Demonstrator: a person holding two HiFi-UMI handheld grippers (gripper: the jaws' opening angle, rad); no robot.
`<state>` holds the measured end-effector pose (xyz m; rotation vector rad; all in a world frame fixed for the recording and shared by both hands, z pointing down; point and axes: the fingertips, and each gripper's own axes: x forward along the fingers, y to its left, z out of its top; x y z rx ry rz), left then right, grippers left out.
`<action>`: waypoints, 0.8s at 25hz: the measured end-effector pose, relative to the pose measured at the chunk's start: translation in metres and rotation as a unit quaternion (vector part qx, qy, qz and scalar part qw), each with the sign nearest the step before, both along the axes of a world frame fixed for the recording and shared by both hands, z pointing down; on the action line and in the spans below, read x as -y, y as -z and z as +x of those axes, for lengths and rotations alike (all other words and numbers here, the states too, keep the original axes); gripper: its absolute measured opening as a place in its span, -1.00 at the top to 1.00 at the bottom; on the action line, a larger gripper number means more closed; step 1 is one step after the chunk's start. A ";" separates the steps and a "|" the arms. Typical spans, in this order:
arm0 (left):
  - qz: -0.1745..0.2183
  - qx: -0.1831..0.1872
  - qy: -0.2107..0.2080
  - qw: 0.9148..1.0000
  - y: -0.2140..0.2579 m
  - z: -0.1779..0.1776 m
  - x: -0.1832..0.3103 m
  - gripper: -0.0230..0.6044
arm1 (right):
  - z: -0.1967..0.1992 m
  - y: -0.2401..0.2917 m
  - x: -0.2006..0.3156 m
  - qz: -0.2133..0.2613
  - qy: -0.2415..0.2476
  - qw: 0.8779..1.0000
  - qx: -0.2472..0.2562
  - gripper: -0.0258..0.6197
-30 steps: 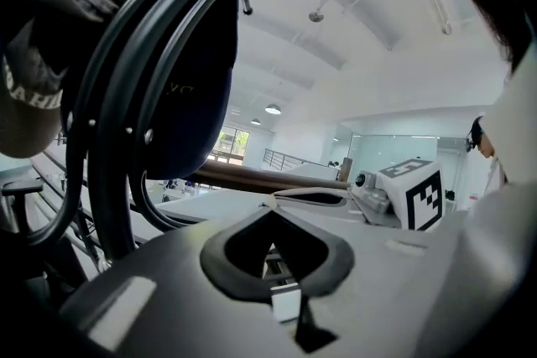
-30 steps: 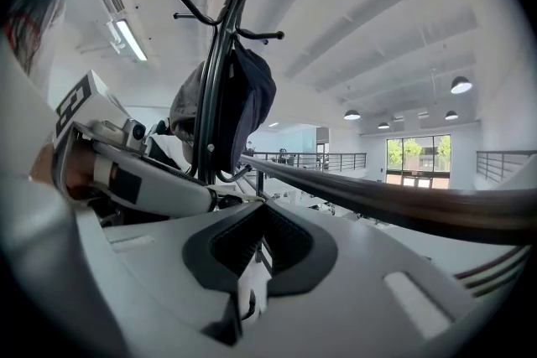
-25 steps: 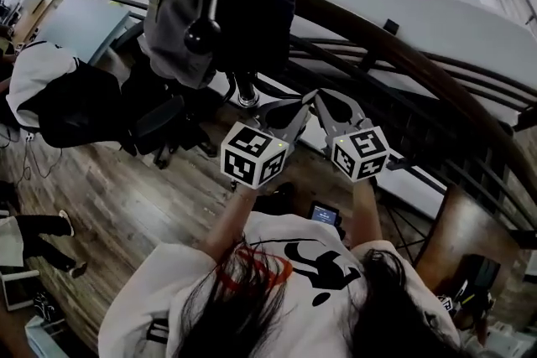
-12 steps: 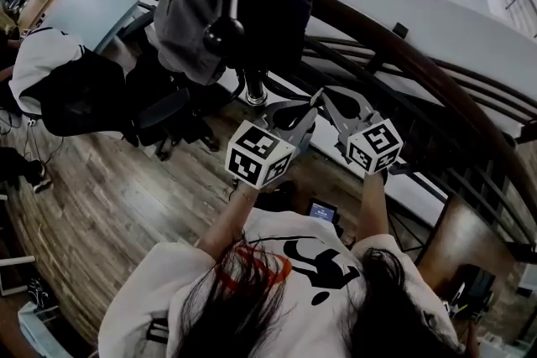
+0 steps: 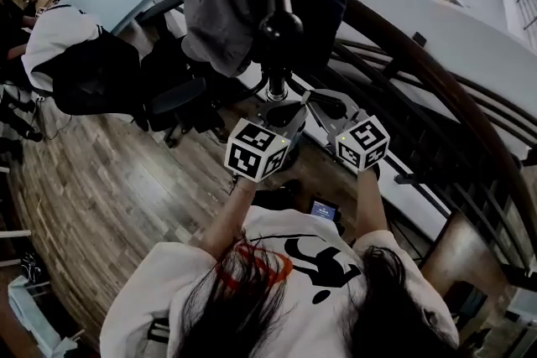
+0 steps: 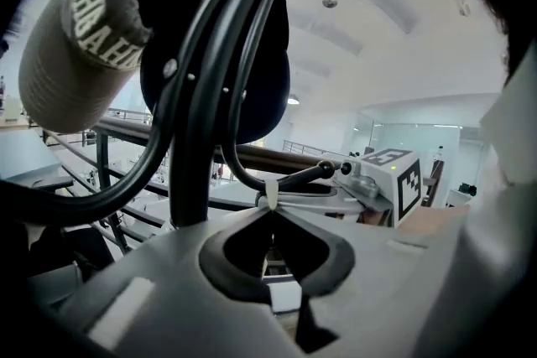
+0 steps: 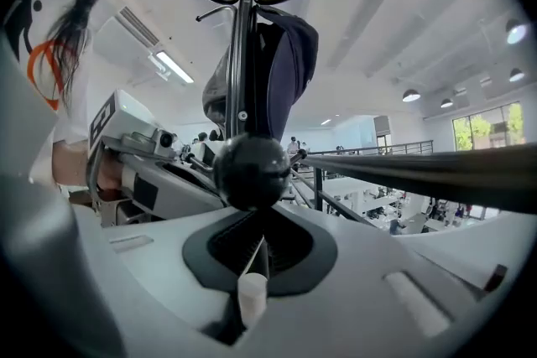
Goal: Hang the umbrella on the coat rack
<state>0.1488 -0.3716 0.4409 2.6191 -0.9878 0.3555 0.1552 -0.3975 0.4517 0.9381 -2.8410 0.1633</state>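
Scanning left to right: white-and-black jacket [image 5: 52, 50] draped over chair, wood floor [image 5: 117, 197] below. Grey cap [image 5: 220, 12] hangs on coat rack [image 7: 241, 29]. Dark folded umbrella [image 7: 287, 71] hangs on same rack, right of pole, just beside cap. My left gripper [image 6: 269, 210] sits low by pole, jaws drawn together; small pale tab at tips, can't tell what it is. My right gripper [image 7: 256, 214] close beside it, jaws together too. Black ball [image 7: 252, 172] of rack arm sits just beyond its tips. Curved railing [image 5: 411, 54] at far right.
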 end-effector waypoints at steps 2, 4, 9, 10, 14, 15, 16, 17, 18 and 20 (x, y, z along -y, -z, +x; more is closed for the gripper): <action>0.005 -0.003 0.009 1.000 0.000 -0.005 0.000 0.91 | -0.007 0.000 0.001 -0.008 0.005 1.000 0.024 0.83; 0.008 -0.005 0.007 1.000 -0.002 -0.003 -0.001 0.89 | -0.008 -0.002 0.000 -0.014 0.002 0.999 0.040 0.83; 0.014 -0.005 0.010 1.000 -0.007 -0.004 -0.002 0.84 | -0.004 -0.008 -0.004 -0.027 -0.017 0.998 0.052 0.76; 0.016 -0.009 0.010 1.000 -0.006 -0.005 -0.002 0.83 | -0.003 -0.007 -0.005 -0.030 -0.019 0.998 0.052 0.72; 0.010 -0.030 0.011 0.999 0.000 -0.014 -0.002 0.72 | 0.001 -0.006 -0.010 -0.042 -0.029 0.997 0.056 0.67; 0.010 -0.029 0.011 0.999 -0.001 -0.016 -0.003 0.72 | 0.003 -0.008 -0.012 -0.044 -0.034 0.997 0.053 0.68; 0.010 -0.028 0.010 1.000 -0.001 -0.018 -0.005 0.72 | 0.005 -0.010 -0.014 -0.046 -0.039 0.997 0.047 0.68; 0.010 -0.027 0.009 1.000 -0.002 -0.019 -0.006 0.72 | 0.008 -0.013 -0.017 -0.048 -0.043 0.997 0.039 0.68; 0.010 -0.025 0.008 1.000 -0.002 -0.020 -0.008 0.72 | 0.011 -0.016 -0.019 -0.048 -0.046 0.997 0.031 0.67; 0.010 -0.021 0.007 1.000 -0.004 -0.023 -0.010 0.72 | 0.016 -0.017 -0.023 -0.050 -0.052 0.997 0.025 0.67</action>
